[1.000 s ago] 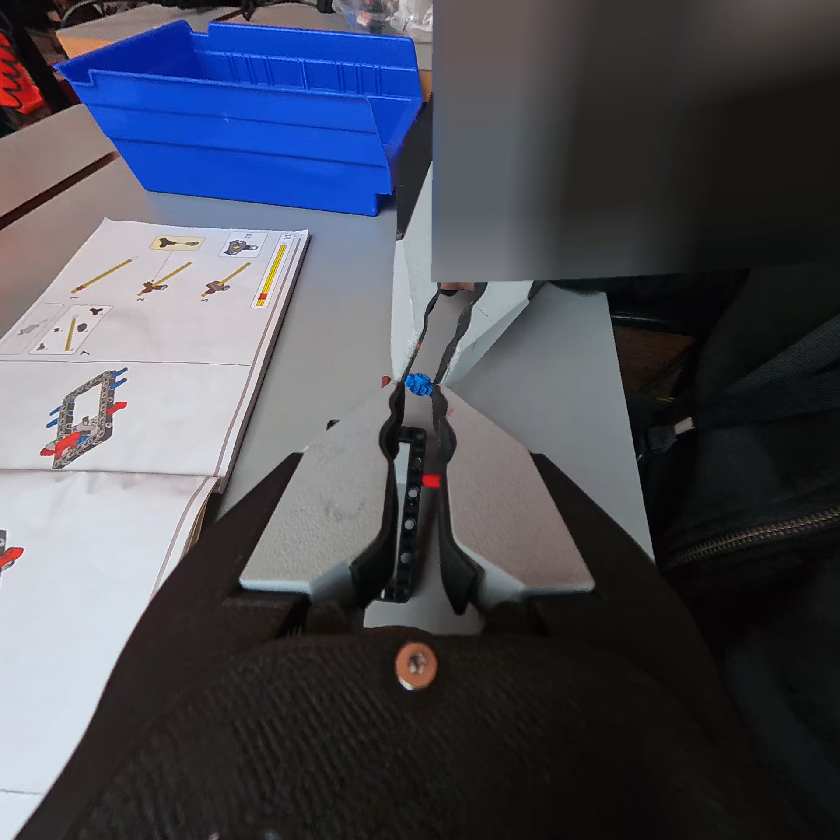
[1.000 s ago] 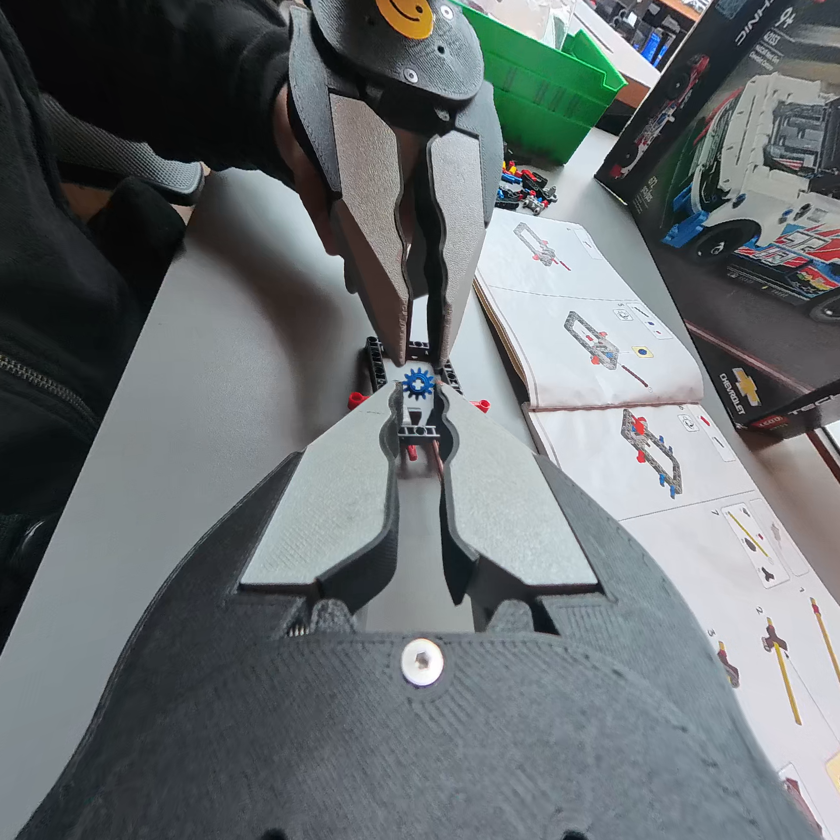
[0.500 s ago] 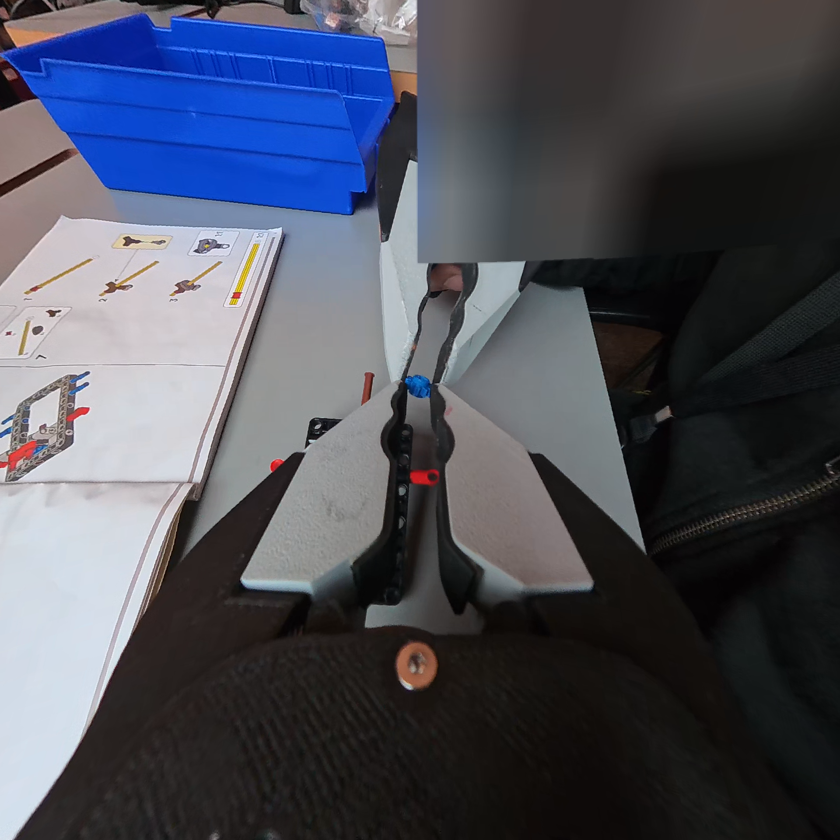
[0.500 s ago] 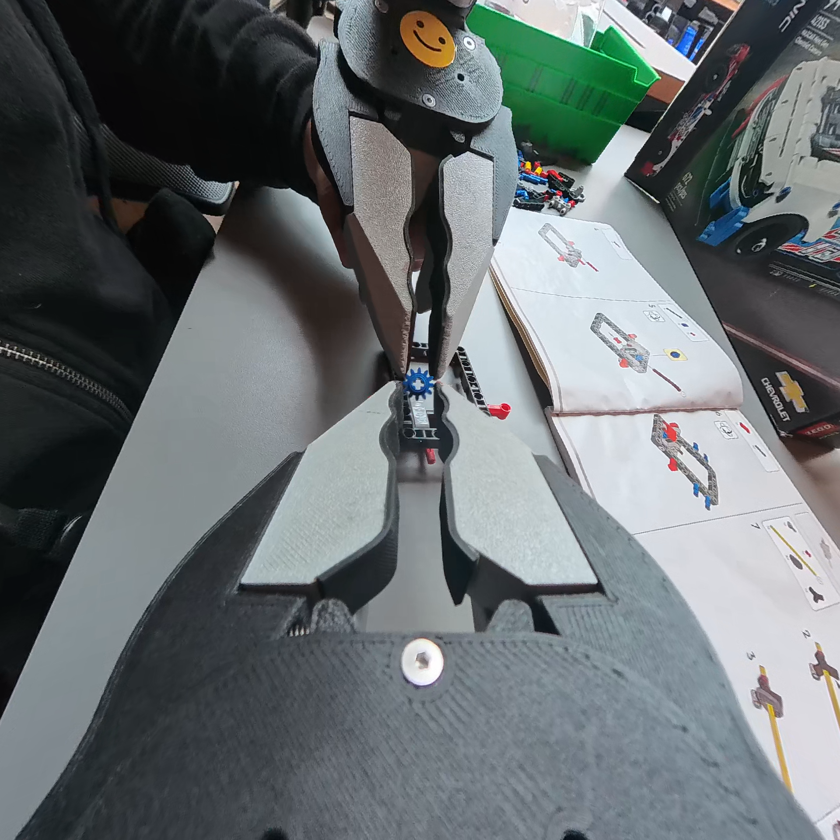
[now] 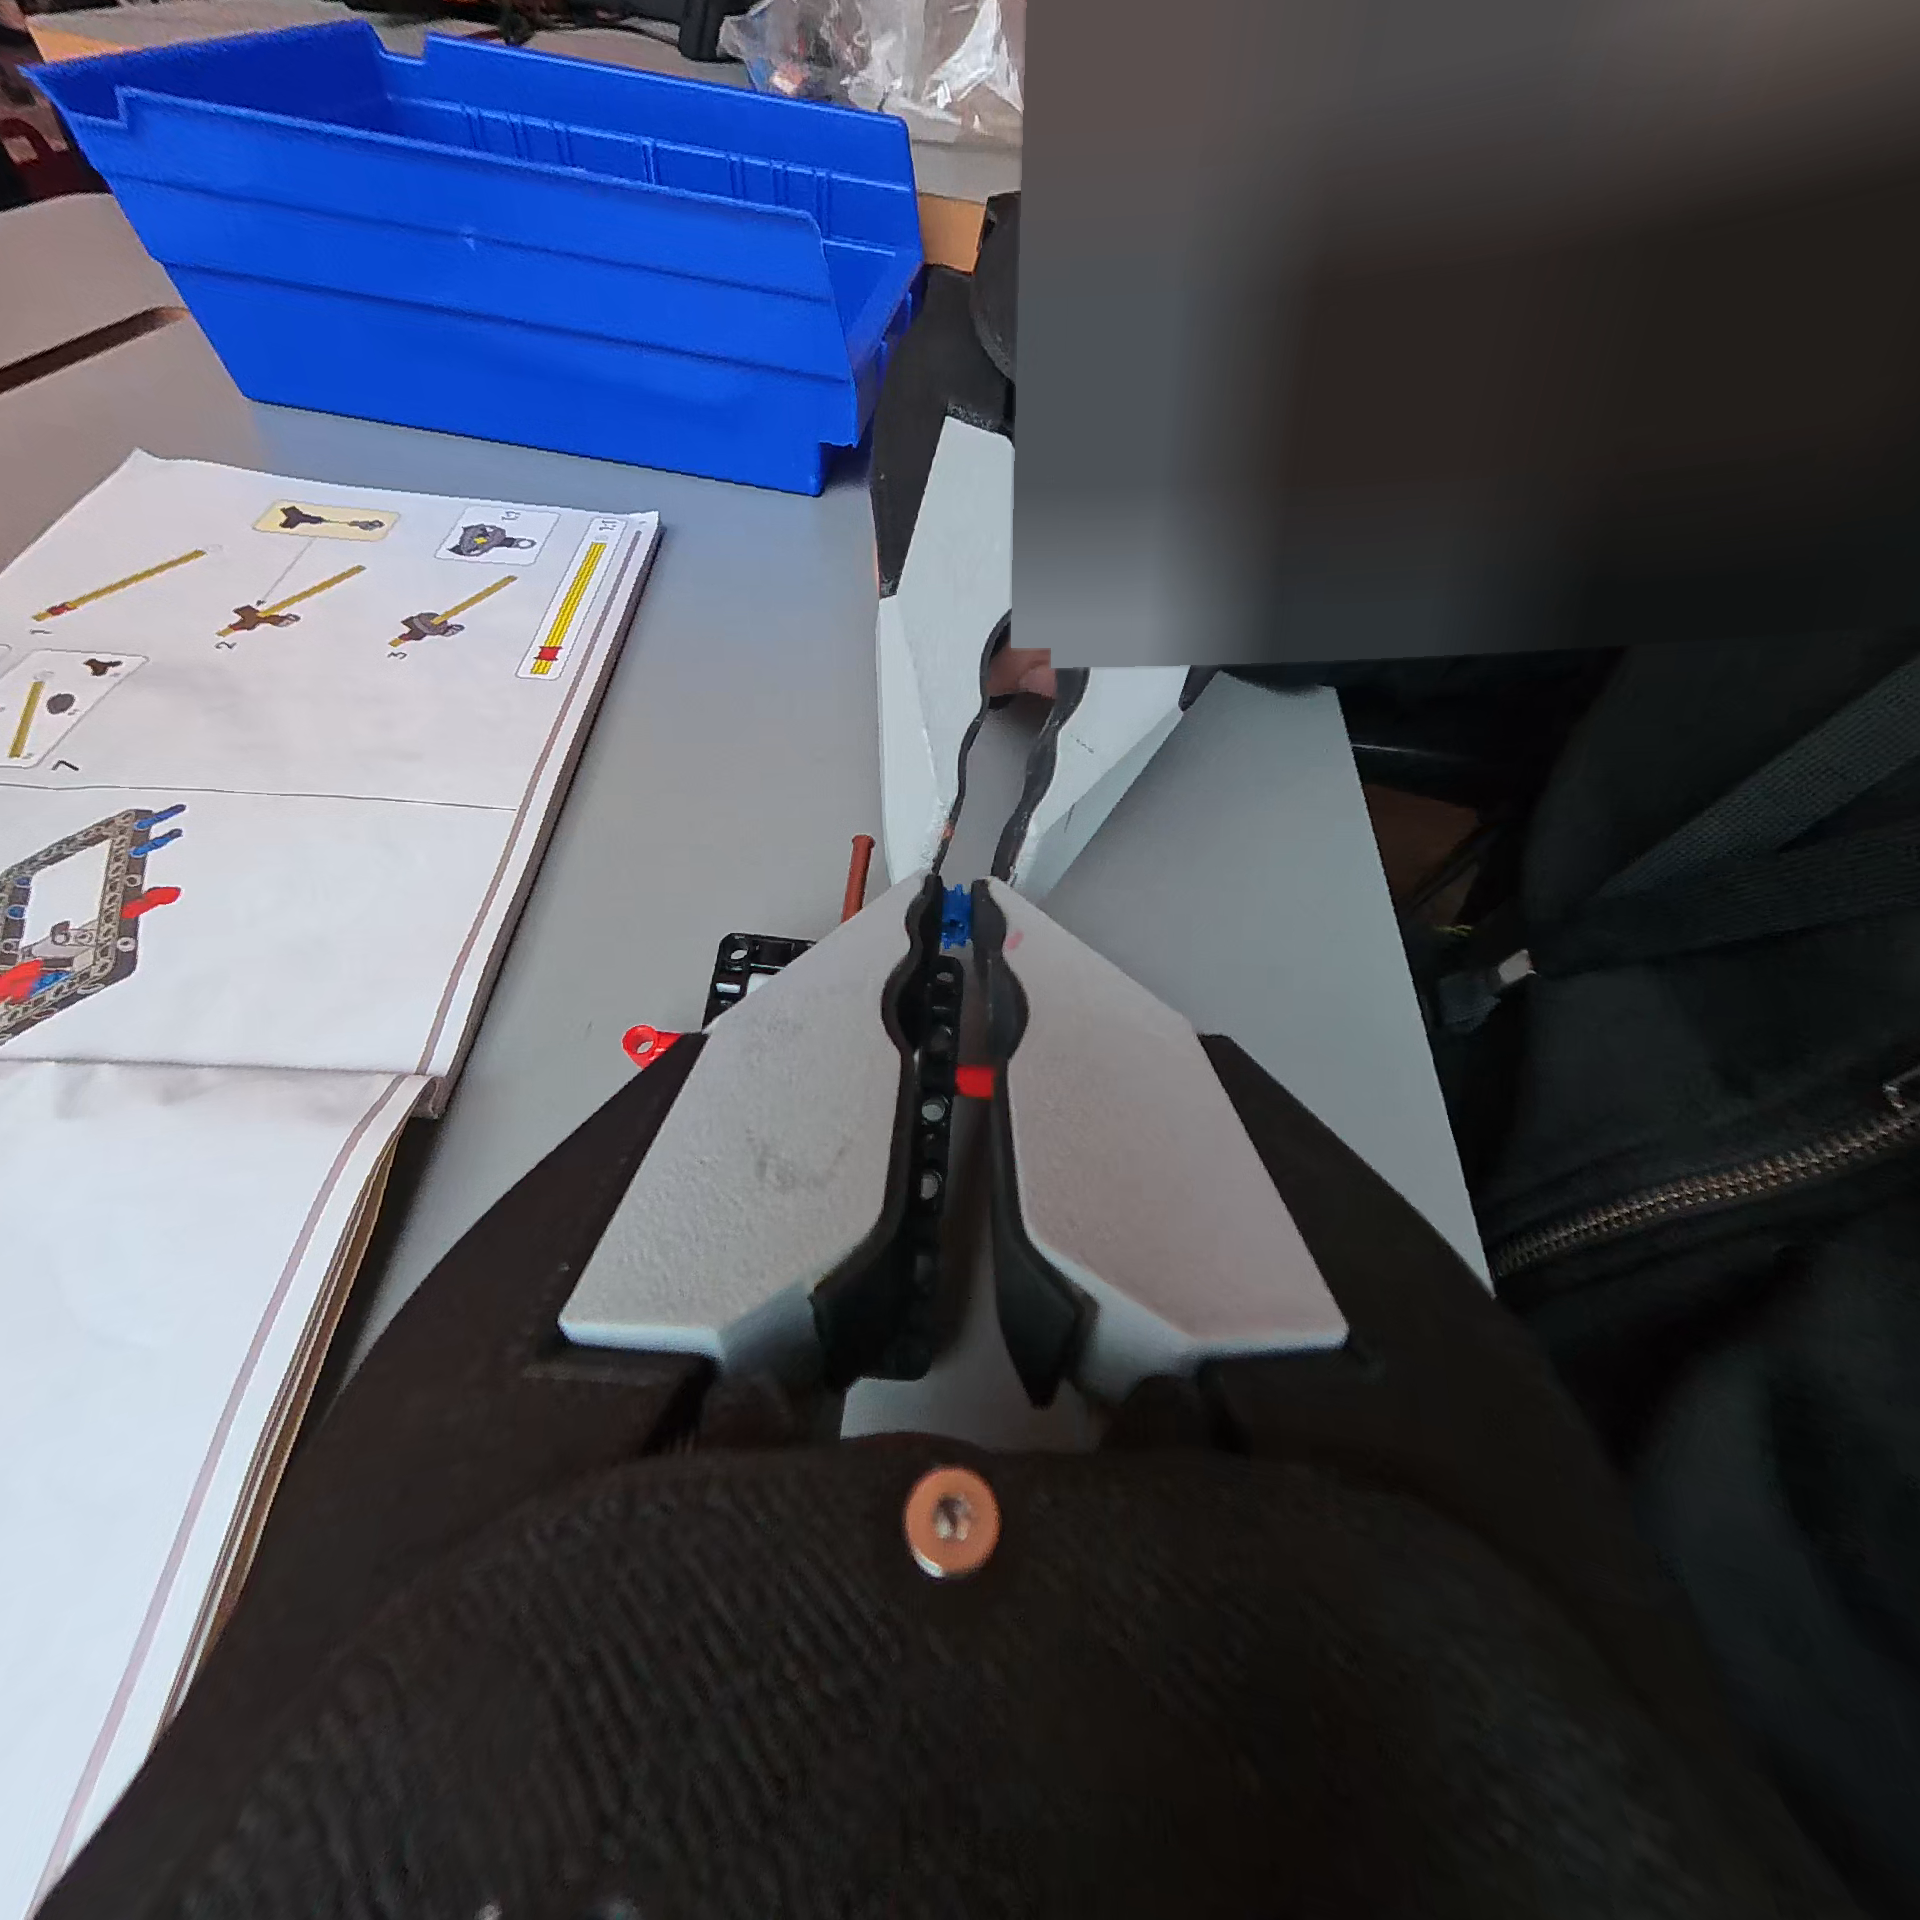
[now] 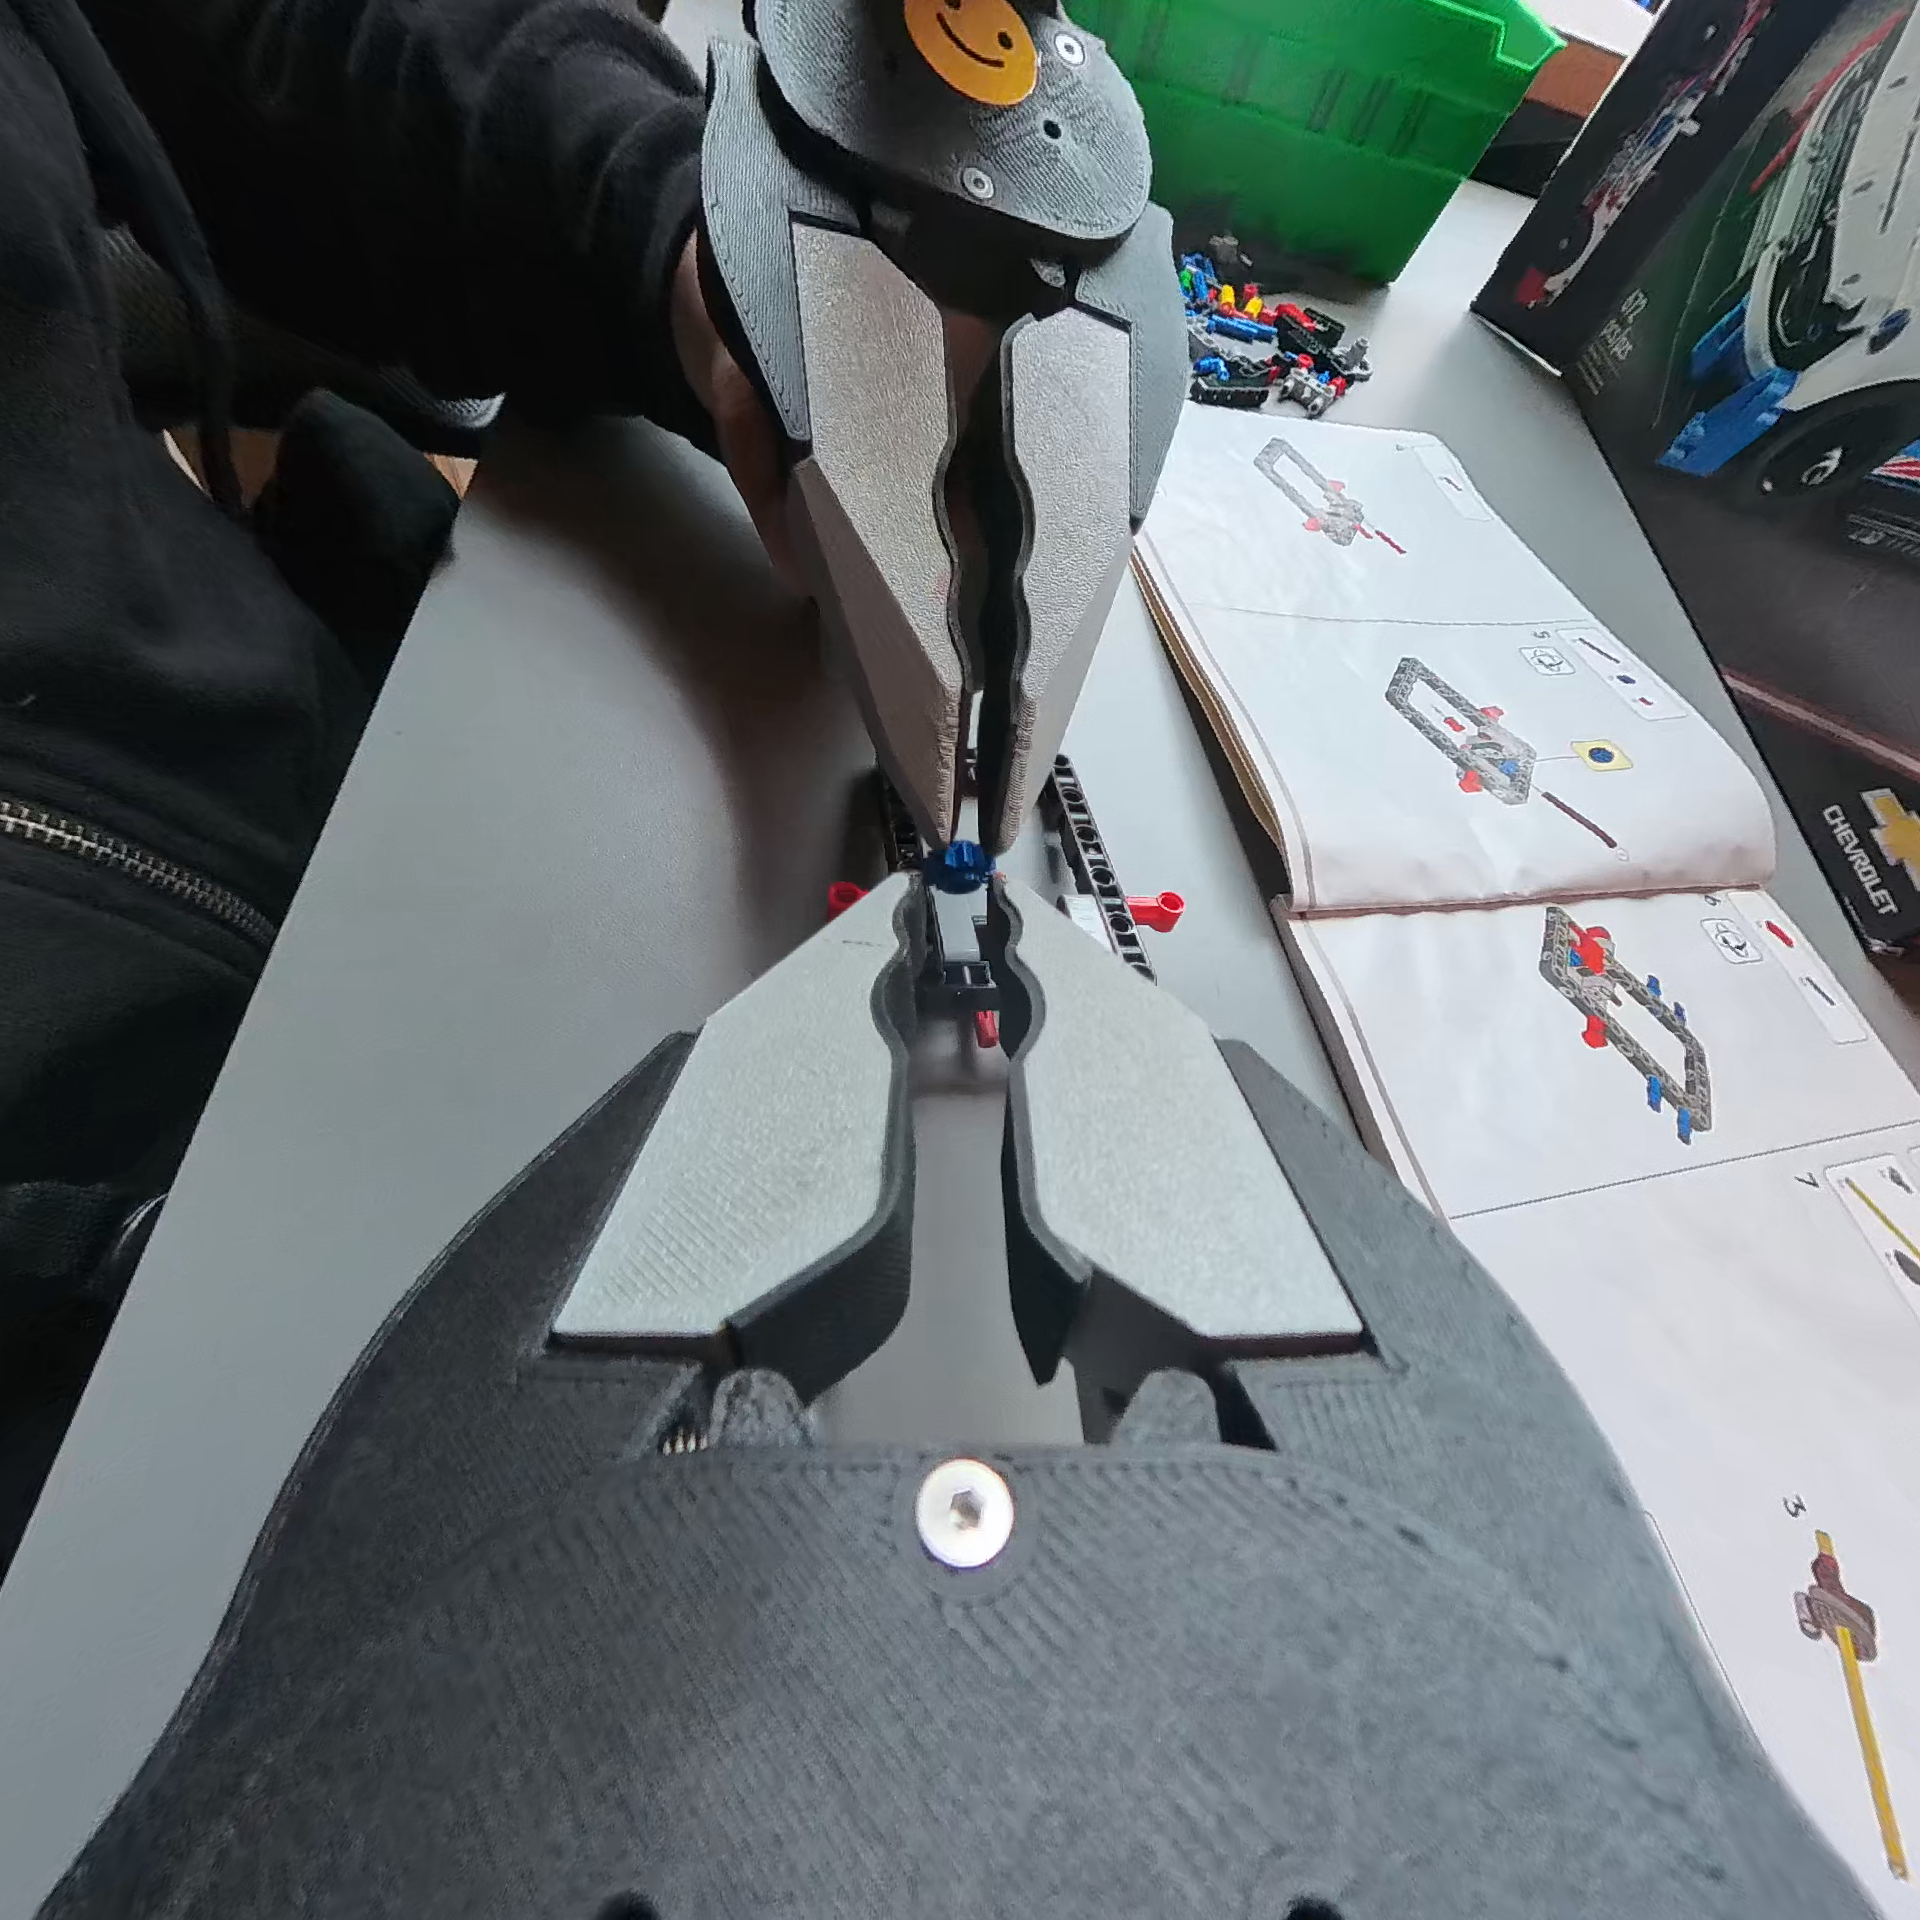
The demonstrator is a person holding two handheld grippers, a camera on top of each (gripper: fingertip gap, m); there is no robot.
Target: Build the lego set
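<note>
Bare table (image 6: 540, 935) left of frame (image 6: 1096, 873); booklet (image 6: 1455, 675) crowds right.

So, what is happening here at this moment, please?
A person builds a Lego set with two hand-held grippers over a grey table. The left gripper and the right gripper meet tip to tip at a small blue gear. Which one actually clamps it I cannot tell. Below them lies the black beam frame with red pins. The instruction booklet lies open beside it, and loose parts sit before a green bin.
</note>
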